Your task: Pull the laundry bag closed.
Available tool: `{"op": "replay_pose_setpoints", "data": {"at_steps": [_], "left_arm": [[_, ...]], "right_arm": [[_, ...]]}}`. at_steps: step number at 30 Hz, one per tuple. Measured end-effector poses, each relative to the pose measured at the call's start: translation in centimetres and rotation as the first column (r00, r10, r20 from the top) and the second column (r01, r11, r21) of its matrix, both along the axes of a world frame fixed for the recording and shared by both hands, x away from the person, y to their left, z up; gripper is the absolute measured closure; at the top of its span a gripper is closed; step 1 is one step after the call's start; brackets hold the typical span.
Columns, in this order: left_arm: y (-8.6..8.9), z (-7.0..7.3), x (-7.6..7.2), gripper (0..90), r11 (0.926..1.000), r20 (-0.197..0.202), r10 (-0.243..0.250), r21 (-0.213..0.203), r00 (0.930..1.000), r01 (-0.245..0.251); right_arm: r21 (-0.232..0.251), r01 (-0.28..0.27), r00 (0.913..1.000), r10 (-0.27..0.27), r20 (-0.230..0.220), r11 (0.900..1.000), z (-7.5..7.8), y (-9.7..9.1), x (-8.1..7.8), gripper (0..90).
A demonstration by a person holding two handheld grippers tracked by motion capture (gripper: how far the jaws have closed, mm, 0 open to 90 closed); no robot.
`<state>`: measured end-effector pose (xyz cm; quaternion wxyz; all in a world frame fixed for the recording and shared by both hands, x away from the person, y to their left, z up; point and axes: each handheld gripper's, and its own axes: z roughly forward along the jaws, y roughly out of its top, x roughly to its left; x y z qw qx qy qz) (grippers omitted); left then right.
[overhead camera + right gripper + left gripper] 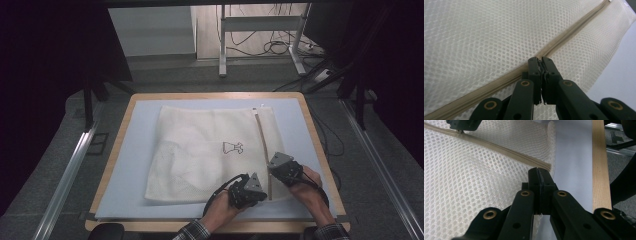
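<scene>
- Mesh bag [205,150] spread flat on the blue mat [130,160], near the desk's middle, zip [262,145] running along its right side toward the near edge
- Left gripper [257,189] at the zip's near end, by the bag's near right corner; jaws pressed together, seemingly pinching the bag's edge [537,216], probably to anchor the fabric
- Right gripper [275,167] just beyond, on the zip line, close to the left one; jaws nearly closed on something small at the zip [541,65], likely the slider, though too small to tell
- Looks like a hold-and-pull arrangement: one end pinned, the other ready to run along the zip toward the far edge
- Zip tape [499,82] passing straight under the right jaw tips; in the left gripper view, zip end [544,166] lying just ahead of the tips
</scene>
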<state>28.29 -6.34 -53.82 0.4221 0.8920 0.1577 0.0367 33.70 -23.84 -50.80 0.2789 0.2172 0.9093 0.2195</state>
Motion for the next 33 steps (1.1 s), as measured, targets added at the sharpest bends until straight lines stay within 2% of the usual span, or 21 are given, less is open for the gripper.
{"op": "replay_pose_setpoints", "data": {"at_steps": [33], "left_arm": [[0.0, 0.0, 0.0, 89.8, 1.0000, 0.002, 0.000, 0.000, 1.0000, 0.000]], "right_arm": [[-0.027, 0.017, 0.9996, -0.016, 0.022, 0.9995, 0.0, 0.6, 2.7, 86.0]]}}
